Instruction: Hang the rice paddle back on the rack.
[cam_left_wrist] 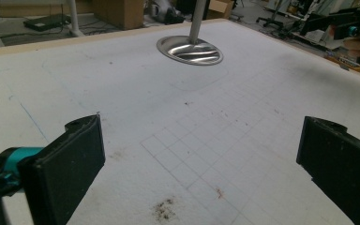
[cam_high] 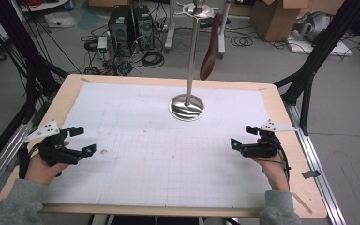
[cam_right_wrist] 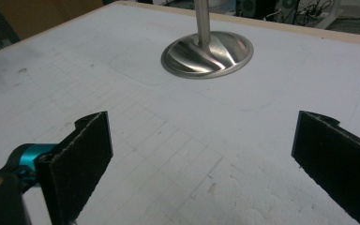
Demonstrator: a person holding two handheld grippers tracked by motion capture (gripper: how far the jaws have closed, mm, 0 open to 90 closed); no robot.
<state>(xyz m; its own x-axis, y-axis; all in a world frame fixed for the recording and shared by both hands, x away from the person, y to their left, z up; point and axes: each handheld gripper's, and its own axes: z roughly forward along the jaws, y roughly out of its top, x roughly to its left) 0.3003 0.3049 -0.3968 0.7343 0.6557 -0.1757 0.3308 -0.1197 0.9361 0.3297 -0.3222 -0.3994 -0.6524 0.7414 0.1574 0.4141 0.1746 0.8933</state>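
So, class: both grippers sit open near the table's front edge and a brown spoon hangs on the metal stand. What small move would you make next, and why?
Probably lift the right gripper forward and up toward the brown spoon. Its jaws stand open with nothing between them, as do the left gripper's, and the spoon hangs on the right side of the stand, so the right is likely better placed.

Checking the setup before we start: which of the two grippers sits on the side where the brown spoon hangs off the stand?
The right gripper. The brown spoon hangs right of the stand's pole, toward that side; the left gripper is across the table.
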